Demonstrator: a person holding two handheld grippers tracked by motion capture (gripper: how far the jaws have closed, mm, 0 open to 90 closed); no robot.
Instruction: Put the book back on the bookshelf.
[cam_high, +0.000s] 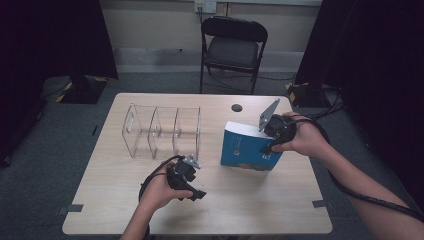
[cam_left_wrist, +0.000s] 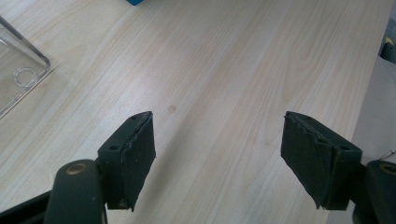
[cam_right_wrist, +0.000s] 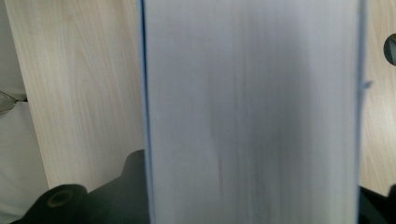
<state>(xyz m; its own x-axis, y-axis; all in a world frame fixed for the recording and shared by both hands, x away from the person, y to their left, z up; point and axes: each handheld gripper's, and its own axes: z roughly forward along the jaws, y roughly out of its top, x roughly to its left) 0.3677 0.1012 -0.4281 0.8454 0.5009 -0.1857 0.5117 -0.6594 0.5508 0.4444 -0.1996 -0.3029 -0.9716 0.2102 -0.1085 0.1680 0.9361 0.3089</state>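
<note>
Black folding chair (cam_high: 233, 50), grey carpet (cam_high: 60, 130)

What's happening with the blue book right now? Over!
Right gripper shut on blue book, book tilted up off table. Left gripper open, holding nothing. Clear rack stands beside the book, apart.

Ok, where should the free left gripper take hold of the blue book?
Probably the book's left upright edge, coming from the organizer side: it stands tilted, the right gripper already clamps its right page edge, and the left gripper's jaws stand open.
</note>
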